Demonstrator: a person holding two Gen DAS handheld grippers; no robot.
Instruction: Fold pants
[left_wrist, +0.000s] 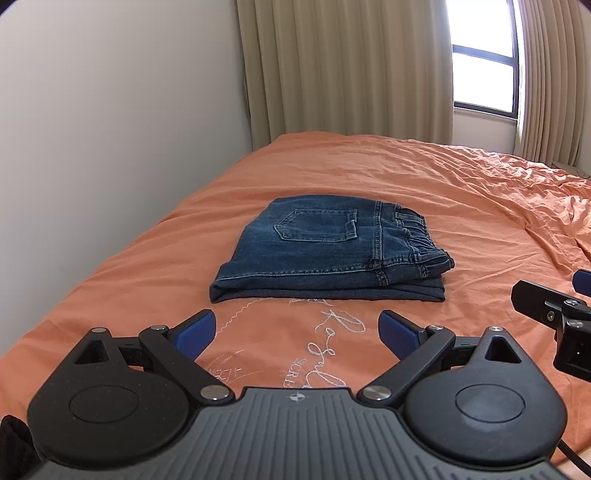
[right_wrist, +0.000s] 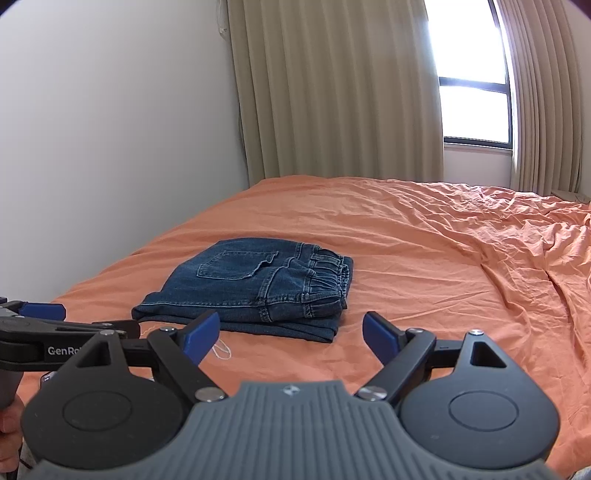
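Folded jeans (left_wrist: 332, 247) flat on orange bed (left_wrist: 461, 192); left gripper (left_wrist: 297, 330) spread wide, empty, just short of them.

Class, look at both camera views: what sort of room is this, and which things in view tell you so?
Most likely a bedroom. A wide bed with an orange cover fills the view, beige curtains hang beside a window, and folded jeans lie on the bed.

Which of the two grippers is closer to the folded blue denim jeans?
Left gripper, slightly: straight before the folded blue denim jeans. Right gripper sits off their waistband corner.
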